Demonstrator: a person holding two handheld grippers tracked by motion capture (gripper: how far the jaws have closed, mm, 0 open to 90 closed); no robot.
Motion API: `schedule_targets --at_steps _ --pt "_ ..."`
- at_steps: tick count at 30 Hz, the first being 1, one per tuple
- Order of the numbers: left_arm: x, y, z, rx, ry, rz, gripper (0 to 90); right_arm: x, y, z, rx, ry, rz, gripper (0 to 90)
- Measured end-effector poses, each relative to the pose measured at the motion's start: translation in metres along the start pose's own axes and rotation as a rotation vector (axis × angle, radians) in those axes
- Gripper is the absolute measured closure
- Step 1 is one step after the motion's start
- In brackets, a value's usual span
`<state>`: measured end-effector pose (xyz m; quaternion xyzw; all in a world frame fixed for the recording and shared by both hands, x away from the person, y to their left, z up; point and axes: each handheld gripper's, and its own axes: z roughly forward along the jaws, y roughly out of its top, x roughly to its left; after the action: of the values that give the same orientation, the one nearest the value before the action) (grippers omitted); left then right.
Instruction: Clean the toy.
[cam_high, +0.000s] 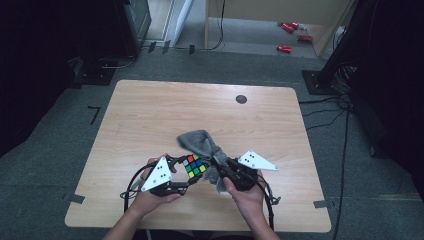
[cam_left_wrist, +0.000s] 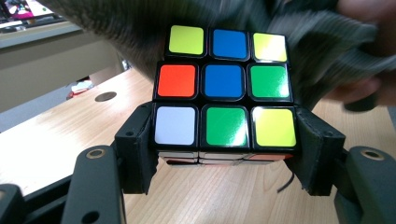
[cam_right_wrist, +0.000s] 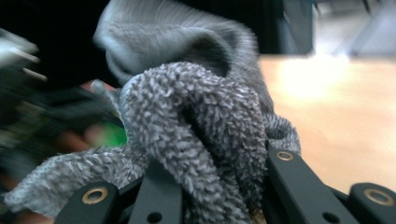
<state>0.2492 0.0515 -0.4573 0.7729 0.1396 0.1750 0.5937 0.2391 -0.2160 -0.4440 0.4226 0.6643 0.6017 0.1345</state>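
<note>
The puzzle cube (cam_left_wrist: 224, 88) is sitting clamped by its bottom layer in the left gripper (cam_left_wrist: 224, 154), raised above the table (cam_high: 150, 115) near its front edge, presenting faces for wiping. The right gripper (cam_right_wrist: 210, 186) is pinching a bunched grey cloth (cam_right_wrist: 196, 130) against the cube's far side. Open tabletop is lying beyond.

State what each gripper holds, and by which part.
The left gripper clamps the puzzle cube by its bottom layer's two opposite sides. The right gripper pinches the grey cloth at a bunched fold.
</note>
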Motion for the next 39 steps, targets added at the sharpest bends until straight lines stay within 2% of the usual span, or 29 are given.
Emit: schedule_targets --at_steps 1,2,4,6,8,10,11,14,16,17,19,21,23,25,27,28,29,31,33,34,36,37,39 --pt "0.002 0.000 0.000 -0.005 0.002 -0.010 35.0 -0.007 -0.002 0.001 0.022 -0.010 0.022 76.1" --pt "0.003 0.000 0.000 -0.004 0.004 -0.014 35.0 -0.012 -0.003 -0.001 0.020 -0.004 0.049 76.1" --pt "0.002 -0.002 0.003 0.022 0.013 -0.001 35.0 -0.015 0.000 -0.005 -0.025 0.034 0.094 75.9" --pt "-0.001 -0.005 0.007 0.038 0.006 0.004 35.0 -0.006 0.007 -0.009 -0.068 0.072 0.088 75.6" --pt "-0.004 -0.005 0.011 0.041 -0.001 0.011 35.0 0.007 0.012 -0.011 -0.097 0.108 0.063 75.5" --pt "-0.007 -0.003 0.010 0.025 -0.014 0.007 35.0 0.015 0.012 -0.009 -0.092 0.095 0.031 75.5" --pt "-0.006 -0.001 0.009 0.022 -0.018 -0.001 35.0 0.016 0.010 -0.007 -0.082 0.072 0.019 75.5" --pt "-0.003 0.002 0.004 0.012 -0.012 -0.012 35.0 0.004 -0.001 -0.002 -0.053 0.000 0.068 75.6" --pt "0.000 0.002 0.002 0.004 -0.002 -0.031 35.0 -0.004 -0.006 0.001 0.008 -0.083 0.037 75.6" --pt "0.002 0.001 0.002 0.011 0.003 -0.035 35.0 -0.007 -0.007 0.001 0.018 -0.094 0.046 75.5" --pt "0.001 0.000 0.006 0.046 0.020 -0.015 35.0 -0.007 -0.003 -0.003 -0.017 -0.073 0.071 75.4" --pt "-0.003 -0.003 0.010 0.073 0.016 -0.005 34.9 0.003 0.005 -0.007 -0.060 -0.033 0.050 75.3" --pt "-0.007 -0.002 0.014 0.070 0.001 -0.006 35.0 0.015 0.011 -0.010 -0.091 0.005 0.024 75.0" --pt "-0.011 0.002 0.014 0.059 -0.008 -0.003 35.0 0.023 0.011 -0.009 -0.095 0.004 0.010 74.9" --pt "-0.012 0.005 0.013 0.069 0.007 0.011 35.0 0.020 0.005 -0.006 -0.105 -0.013 0.039 74.9" --pt "-0.011 0.006 0.012 0.063 0.004 0.010 35.0 0.016 0.002 -0.005 -0.093 -0.033 0.057 75.0" --pt "-0.009 0.005 0.010 0.054 0.002 0.000 35.0 0.010 -0.001 -0.003 -0.061 -0.072 0.062 75.0" --pt "-0.004 0.005 0.007 0.051 0.023 -0.009 35.0 -0.005 -0.005 -0.004 -0.044 -0.157 0.061 74.8" --pt "0.002 0.004 0.004 0.061 0.041 -0.013 35.0 -0.019 -0.009 -0.004 0.007 -0.287 -0.035 73.6" --pt "0.005 0.002 0.002 0.065 0.047 -0.016 34.9 -0.026 -0.011 -0.003 0.046 -0.332 -0.066 72.7" --pt "0.009 0.000 0.001 0.076 0.058 -0.029 35.0 -0.038 -0.017 0.001 0.123 -0.381 -0.103 71.2" --pt "0.010 -0.001 0.001 0.081 0.064 -0.034 34.9 -0.042 -0.021 0.002 0.145 -0.402 -0.116 70.1" --pt "0.012 -0.003 0.001 0.089 0.067 -0.036 34.9 -0.047 -0.028 0.008 0.200 -0.414 -0.147 67.8"
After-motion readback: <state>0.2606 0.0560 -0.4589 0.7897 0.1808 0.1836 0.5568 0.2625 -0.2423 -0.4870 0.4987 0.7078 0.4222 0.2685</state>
